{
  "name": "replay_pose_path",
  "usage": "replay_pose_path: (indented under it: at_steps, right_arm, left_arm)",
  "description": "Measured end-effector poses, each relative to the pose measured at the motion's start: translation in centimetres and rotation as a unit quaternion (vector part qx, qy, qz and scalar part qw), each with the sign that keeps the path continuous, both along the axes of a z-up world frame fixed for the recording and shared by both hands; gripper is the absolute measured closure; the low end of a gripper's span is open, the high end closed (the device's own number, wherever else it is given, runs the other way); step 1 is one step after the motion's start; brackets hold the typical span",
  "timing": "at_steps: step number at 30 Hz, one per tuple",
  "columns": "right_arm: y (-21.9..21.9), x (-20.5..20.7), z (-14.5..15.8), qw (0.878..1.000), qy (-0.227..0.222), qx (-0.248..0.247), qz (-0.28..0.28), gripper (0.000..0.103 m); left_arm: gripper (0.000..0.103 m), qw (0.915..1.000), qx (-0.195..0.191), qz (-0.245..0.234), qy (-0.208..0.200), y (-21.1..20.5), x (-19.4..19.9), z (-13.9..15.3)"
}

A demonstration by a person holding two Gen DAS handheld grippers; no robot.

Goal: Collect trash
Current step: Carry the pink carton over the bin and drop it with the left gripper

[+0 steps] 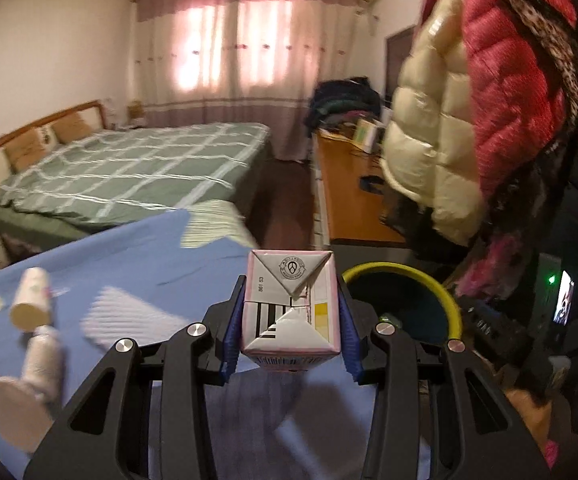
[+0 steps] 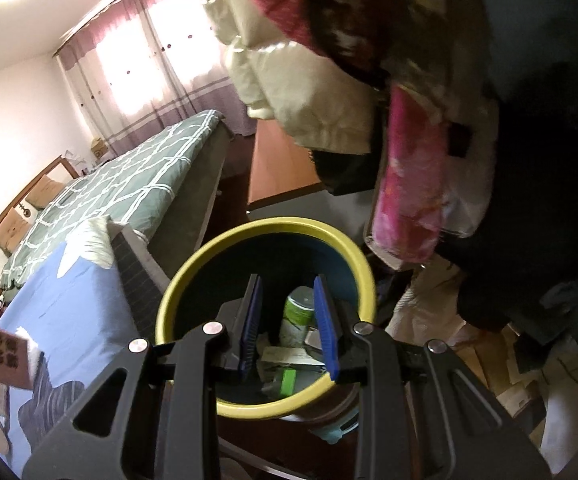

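The left gripper [image 1: 291, 320] pinches a pink-and-white folded paper carton [image 1: 291, 308], probably bound for the yellow-rimmed round bin [image 2: 267, 320]; the right gripper [image 2: 287, 324], fingers spread and empty, hangs over it.

Green checked bed [image 1: 129, 168], backlit pink curtains [image 1: 229, 56], hanging jackets [image 1: 469, 100]

My left tool [image 1: 291, 320] is full: the carton [image 1: 291, 304] fills the gap between its fingers. Ahead and to the right of it the yellow-rimmed bin [image 1: 447, 300] stands uncovered. My right tool [image 2: 287, 330] hangs over that bin [image 2: 193, 276], jaws apart, with trash [image 2: 297, 316] lying in the bottom. The hanging coats [image 2: 309, 92] crowd in above and to the right; the blue sheet [image 2: 77, 300] borders the bin's left.
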State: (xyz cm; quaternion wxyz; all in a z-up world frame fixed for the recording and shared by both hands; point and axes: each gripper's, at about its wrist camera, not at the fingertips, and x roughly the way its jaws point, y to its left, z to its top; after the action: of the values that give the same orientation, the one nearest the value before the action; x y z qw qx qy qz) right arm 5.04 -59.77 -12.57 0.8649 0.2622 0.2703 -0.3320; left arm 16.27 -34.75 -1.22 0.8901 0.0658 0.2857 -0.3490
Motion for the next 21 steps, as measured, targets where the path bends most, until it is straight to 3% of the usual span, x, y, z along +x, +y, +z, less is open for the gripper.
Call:
replay_pose_path:
  at_steps: [10, 19, 21]
  right_arm:
    - [-2.6, -2.0, -1.8, 1.000, -0.001, 0.025, -0.014, 0.077]
    - [-3.7, -3.2, -2.1, 0.999, -0.008, 0.032, -0.029, 0.070]
    - [-3.6, -3.3, -2.0, 0.999, -0.010, 0.033, -0.028, 0.069]
  left_arm:
    - [0.062, 0.9957, 0.023, -0.080, 0.040, -10.9, -0.3, -3.1]
    - [0.062, 0.9919, 0.033, -0.104, 0.065, -15.3, 0.1, -5.9]
    - [0.053, 0.9926, 0.041, -0.098, 0.059, -15.8, 0.1, -6.0]
